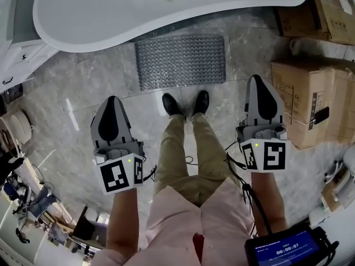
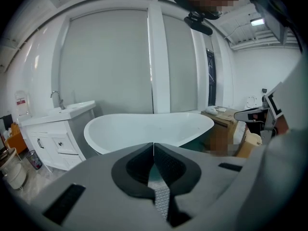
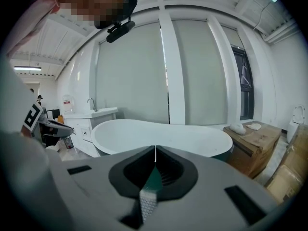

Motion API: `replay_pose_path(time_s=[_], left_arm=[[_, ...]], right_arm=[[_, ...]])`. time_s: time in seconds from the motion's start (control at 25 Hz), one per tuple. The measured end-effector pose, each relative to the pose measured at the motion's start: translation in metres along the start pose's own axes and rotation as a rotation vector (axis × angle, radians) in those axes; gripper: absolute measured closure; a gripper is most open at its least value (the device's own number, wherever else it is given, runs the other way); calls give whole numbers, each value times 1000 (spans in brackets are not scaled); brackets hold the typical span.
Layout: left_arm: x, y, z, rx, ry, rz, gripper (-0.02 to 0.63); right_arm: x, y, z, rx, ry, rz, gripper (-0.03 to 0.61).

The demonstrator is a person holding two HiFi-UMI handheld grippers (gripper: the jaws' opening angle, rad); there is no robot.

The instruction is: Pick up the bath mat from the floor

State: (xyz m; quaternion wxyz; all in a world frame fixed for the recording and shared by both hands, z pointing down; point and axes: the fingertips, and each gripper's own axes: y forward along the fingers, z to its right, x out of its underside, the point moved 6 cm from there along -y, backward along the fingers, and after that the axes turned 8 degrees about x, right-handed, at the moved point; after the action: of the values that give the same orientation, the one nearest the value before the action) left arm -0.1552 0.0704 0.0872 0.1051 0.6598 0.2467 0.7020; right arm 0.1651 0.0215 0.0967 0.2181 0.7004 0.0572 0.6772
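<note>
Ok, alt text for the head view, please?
A grey studded bath mat lies flat on the marble floor beside a white bathtub, just beyond the person's black shoes. The left tongs and right tongs, both shut and empty, hang either side of the legs.

Grey floor [image 1: 83,87]: bath mat [image 1: 180,61], boxes [image 1: 308,101]

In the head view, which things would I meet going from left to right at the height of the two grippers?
left gripper → person's shoes → right gripper → cardboard boxes
</note>
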Motion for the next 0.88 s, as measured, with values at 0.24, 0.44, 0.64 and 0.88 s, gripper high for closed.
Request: replay_pose_path(time_s=[0.24, 0.44, 0.64, 0.88], left_arm=[[15, 2, -8, 5, -8, 1, 589], [47, 14, -10, 16, -7, -12, 589], [74, 25, -15, 16, -17, -4, 589], [98, 40, -31, -16, -3, 4, 589]], right_arm=[[8, 4, 6, 11, 3, 18, 560], [38, 8, 14, 29, 1, 14, 560], [67, 16, 22, 38, 1, 12, 560], [85, 33, 37, 76, -10, 41, 560]])
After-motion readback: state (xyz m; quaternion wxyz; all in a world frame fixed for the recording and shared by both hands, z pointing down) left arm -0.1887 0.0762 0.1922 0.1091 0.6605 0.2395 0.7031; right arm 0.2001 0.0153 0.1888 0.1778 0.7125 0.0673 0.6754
